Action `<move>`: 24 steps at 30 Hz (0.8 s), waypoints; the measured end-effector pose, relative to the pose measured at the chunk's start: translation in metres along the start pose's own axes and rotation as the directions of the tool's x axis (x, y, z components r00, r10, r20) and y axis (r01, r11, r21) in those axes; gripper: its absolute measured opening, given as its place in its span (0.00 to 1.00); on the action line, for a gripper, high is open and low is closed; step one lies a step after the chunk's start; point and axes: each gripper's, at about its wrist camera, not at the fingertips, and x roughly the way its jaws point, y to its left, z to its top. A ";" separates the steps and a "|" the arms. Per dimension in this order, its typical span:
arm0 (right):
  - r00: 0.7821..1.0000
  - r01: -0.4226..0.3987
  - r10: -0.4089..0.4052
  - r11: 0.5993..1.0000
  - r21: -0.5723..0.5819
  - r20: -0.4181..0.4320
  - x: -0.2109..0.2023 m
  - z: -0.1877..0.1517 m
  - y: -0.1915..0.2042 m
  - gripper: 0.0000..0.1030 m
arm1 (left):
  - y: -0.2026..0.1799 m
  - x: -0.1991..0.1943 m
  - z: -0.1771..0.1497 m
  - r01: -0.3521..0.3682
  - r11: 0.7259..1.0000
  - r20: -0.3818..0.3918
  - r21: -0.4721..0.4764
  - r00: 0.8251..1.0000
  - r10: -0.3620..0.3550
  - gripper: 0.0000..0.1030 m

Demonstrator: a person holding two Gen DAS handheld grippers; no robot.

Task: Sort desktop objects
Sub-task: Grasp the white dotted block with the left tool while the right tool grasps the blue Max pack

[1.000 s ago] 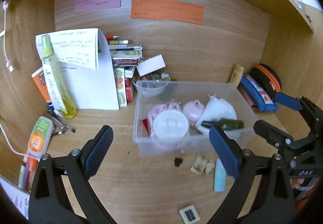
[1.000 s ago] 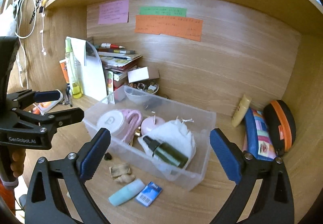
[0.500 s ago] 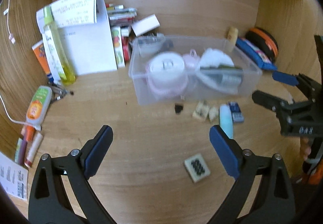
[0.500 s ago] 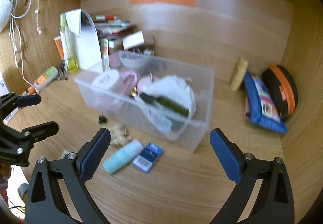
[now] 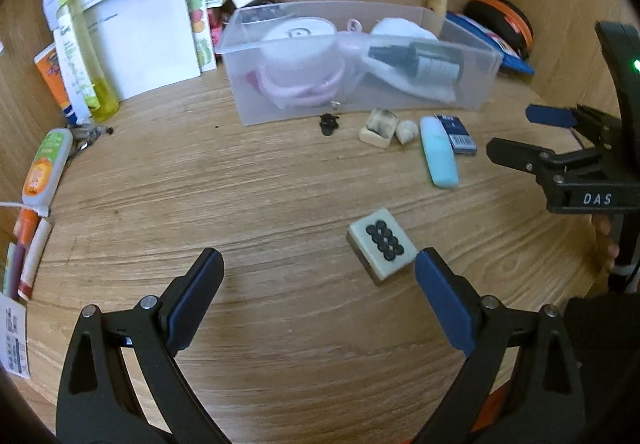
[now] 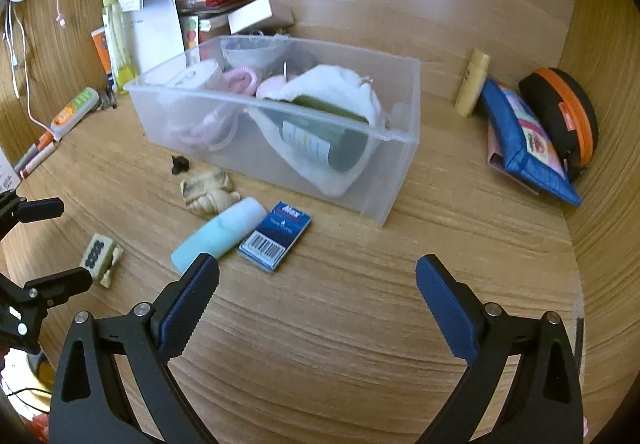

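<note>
Hovering wide and empty low in the frame, the left gripper [image 5: 318,294] frames the domino-like tile [image 5: 381,246] on the worktop [image 5: 240,195], likely the next pick. The right gripper [image 6: 316,294] gapes too. Mid-frame, the mint tube [image 6: 218,234] points its cap up-right toward the clear bin [image 6: 400,147], the sorting goal.

left gripper [image 5: 318,282]: jaws spread wide, nothing between them, hovering low above the counter | right gripper [image 6: 318,286]: jaws wide apart too, empty, hanging off the surface | fingers [image 5: 604,244] of the person's hand wrap the right handle
</note>
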 end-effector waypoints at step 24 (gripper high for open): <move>0.997 -0.030 0.027 0.999 -0.034 -0.072 0.034 0.010 0.009 0.70 | 0.009 0.012 0.006 -0.028 0.999 0.035 -0.031 0.999 0.029 0.57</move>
